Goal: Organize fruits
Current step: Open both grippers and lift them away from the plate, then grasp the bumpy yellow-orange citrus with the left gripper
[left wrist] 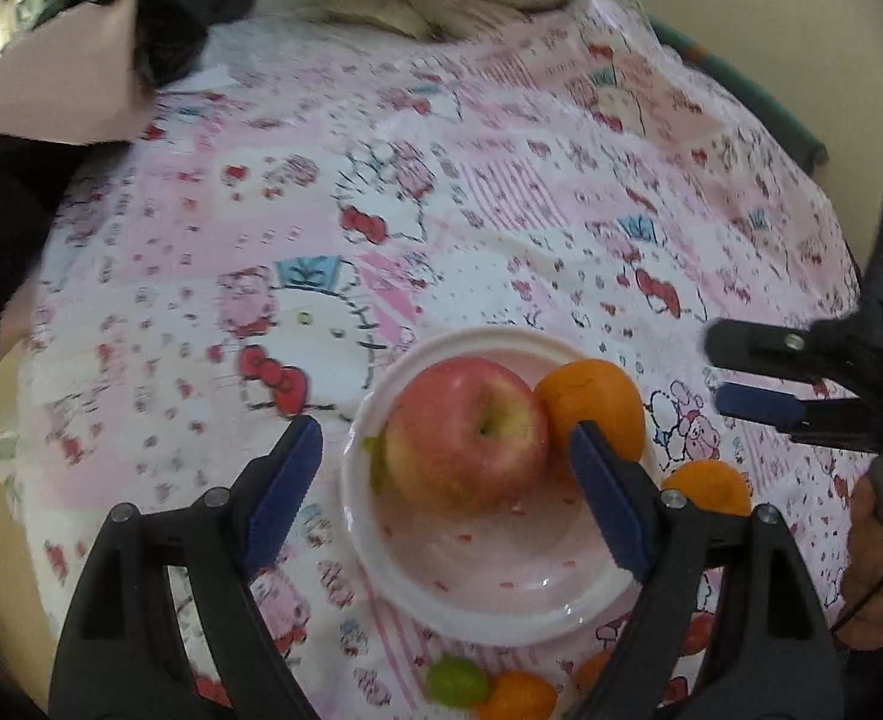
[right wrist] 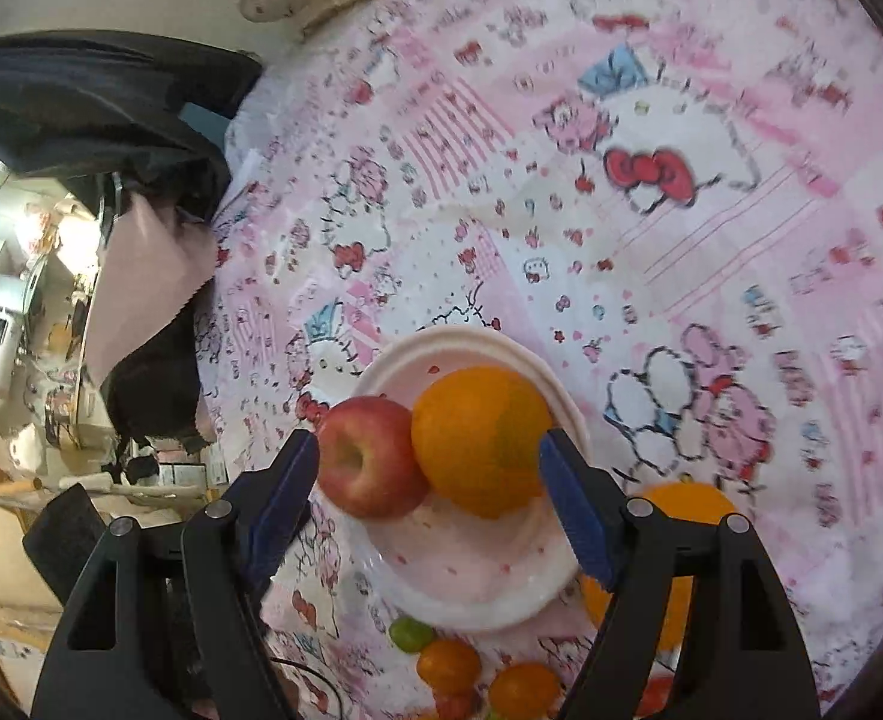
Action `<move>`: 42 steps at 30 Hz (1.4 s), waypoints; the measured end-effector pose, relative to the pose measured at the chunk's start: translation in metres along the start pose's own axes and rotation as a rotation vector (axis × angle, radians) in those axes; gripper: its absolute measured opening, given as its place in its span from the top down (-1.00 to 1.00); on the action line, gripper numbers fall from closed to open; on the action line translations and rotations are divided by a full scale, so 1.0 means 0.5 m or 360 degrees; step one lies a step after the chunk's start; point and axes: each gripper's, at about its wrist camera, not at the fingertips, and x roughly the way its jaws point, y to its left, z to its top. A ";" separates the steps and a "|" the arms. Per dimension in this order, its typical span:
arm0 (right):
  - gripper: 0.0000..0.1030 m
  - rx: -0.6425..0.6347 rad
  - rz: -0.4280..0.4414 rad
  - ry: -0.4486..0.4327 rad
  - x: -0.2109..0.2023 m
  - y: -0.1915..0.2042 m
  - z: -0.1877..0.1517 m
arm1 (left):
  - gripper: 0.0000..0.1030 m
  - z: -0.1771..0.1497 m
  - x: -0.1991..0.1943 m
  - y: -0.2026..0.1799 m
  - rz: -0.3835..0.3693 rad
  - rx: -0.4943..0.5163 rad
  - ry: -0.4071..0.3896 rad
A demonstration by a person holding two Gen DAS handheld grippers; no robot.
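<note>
A: Fruit first, from the left wrist view. The apple (left wrist: 468, 429) lies in the white bowl (left wrist: 489, 600) on the tabletop (left wrist: 501, 192), its stem dimple facing up and toward the camera. An orange (left wrist: 591, 405) touches it on the right. A green leaf at the apple's left is half hidden.

B: And the left claw (left wrist: 447, 492)?

A: Spread wide, gripping nothing; the apple shows between its blue pads (left wrist: 279, 492), untouched. The right claw (left wrist: 735, 372) enters from the right, also parted and empty. A green grape (left wrist: 456, 681) and small oranges near the bottom edge are partly cut off.

B: Right wrist view?

A: Same bowl (right wrist: 471, 606); the apple (right wrist: 372, 459) has its dimple turned left, pressed against the orange (right wrist: 480, 441). The right claw (right wrist: 429, 495) stands wide apart above both, holding neither. A second orange (right wrist: 681, 504) is mostly hidden behind the right finger.

B: Any writing?

A: None legible; the cloth's cartoon print is blurred.
</note>
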 end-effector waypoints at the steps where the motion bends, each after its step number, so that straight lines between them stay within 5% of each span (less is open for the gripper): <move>1: -0.55 -0.0031 -0.0010 -0.0028 -0.021 0.006 -0.011 | -0.59 -0.004 -0.018 0.001 0.0021 -0.0001 -0.0037; 8: -0.65 -0.0197 -0.0095 -0.0189 -0.132 0.021 -0.094 | -0.59 -0.044 -0.155 0.006 0.0035 -0.0058 -0.0261; 14: -0.84 -0.0185 -0.0172 -0.0348 -0.200 -0.002 -0.171 | -0.59 -0.100 -0.235 -0.021 0.0168 0.0063 -0.0359; 19: -0.87 -0.0283 -0.0229 -0.0412 -0.218 0.009 -0.236 | -0.59 -0.156 -0.288 -0.014 0.0108 -0.0022 -0.0417; 26: -0.87 -0.0322 -0.0225 -0.0380 -0.216 0.010 -0.316 | -0.97 -0.205 -0.334 -0.006 0.0095 -0.0146 -0.0455; 33: -0.87 -0.0319 -0.0261 -0.0356 -0.213 -0.006 -0.349 | -0.99 -0.249 -0.327 -0.030 0.0031 -0.0100 -0.0272; 42: -0.87 -0.0215 -0.0317 -0.0354 -0.229 -0.039 -0.352 | -0.98 -0.312 -0.258 -0.035 0.0192 -0.0128 0.0082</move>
